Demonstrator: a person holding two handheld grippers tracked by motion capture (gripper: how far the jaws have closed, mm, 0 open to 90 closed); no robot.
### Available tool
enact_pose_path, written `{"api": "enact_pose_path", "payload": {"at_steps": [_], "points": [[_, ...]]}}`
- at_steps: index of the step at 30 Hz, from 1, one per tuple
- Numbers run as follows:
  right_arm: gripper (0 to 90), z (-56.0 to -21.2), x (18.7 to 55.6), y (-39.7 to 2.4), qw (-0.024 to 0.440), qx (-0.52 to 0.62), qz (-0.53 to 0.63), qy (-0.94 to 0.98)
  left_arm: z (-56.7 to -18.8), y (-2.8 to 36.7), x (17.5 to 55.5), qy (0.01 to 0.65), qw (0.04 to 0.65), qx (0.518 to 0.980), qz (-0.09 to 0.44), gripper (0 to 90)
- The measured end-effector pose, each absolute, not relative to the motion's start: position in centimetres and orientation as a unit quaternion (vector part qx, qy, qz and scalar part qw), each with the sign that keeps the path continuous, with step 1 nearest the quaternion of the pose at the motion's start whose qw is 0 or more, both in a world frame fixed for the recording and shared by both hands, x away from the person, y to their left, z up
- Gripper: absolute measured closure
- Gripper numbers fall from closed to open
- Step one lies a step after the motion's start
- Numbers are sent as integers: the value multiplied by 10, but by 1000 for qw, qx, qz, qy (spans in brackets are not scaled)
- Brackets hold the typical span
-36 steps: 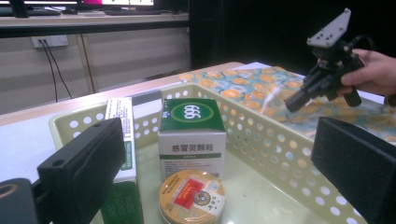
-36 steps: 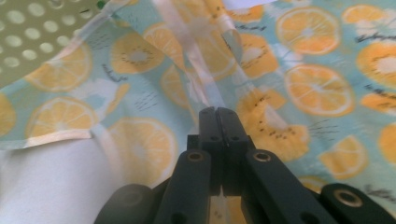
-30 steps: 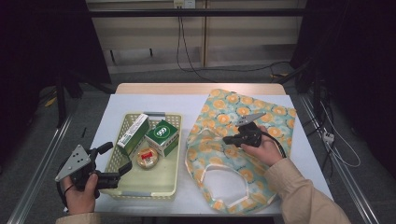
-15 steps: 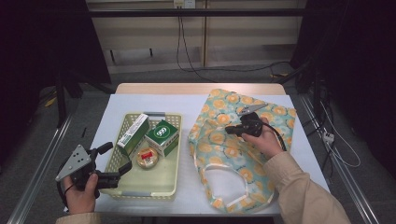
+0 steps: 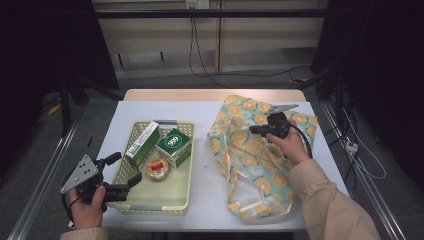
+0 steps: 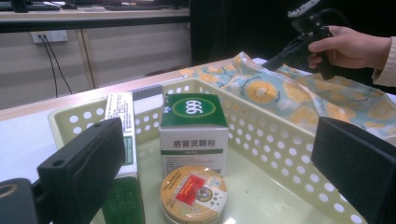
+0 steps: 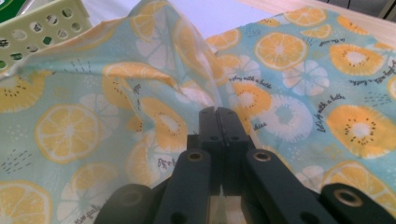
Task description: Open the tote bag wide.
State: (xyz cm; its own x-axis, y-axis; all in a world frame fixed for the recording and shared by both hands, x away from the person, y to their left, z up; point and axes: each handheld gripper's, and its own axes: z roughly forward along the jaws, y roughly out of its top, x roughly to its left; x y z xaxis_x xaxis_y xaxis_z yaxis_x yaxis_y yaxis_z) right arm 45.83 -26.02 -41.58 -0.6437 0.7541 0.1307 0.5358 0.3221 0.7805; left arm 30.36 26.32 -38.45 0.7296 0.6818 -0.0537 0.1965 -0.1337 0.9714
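1. The right gripper (image 5: 256, 130) has its two black jaws pressed fully together on a fold of the light-blue cloth tote bag printed with orange and lemon slices (image 5: 252, 160); in the right gripper view the pinched cloth rises in a ridge straight from the jaw tips (image 7: 218, 111).
2. The bag lies on the right half of the white table (image 5: 150, 112), its upper left part lifted into a peak by the grip, its handles lying toward the near edge.
3. A hand in a beige sleeve (image 5: 289, 145) holds the right gripper above the bag's far part.
4. The left gripper (image 5: 125, 172) has its jaws wide apart with nothing between them, held by a hand (image 5: 86, 210) at the near left corner of the pale yellow perforated plastic basket (image 5: 177, 200).
5. In the basket stand a green-and-white long carton (image 5: 142, 145) and a green box marked 666 (image 5: 173, 146), touching side by side; a round gold tin with a red label (image 5: 158, 168) lies just in front of them.
6. The basket sits to the left of the bag, close to it but apart.
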Motion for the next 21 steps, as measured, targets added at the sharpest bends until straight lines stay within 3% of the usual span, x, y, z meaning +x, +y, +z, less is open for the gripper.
{"api": "enact_pose_path", "payload": {"at_steps": [6,10,15,21], "points": [[897,-421,458,-251,110,385,415,817,-385,264,304,304,586,722,207,29],[793,-422,449,-246,99,365,412,829,-385,265,303,304,586,722,209,29],[575,-420,430,-247,113,352,401,838,-385,264,303,305,585,722,208,29],[484,-420,403,-253,109,333,393,850,-385,263,303,303,581,726,209,29]]}}
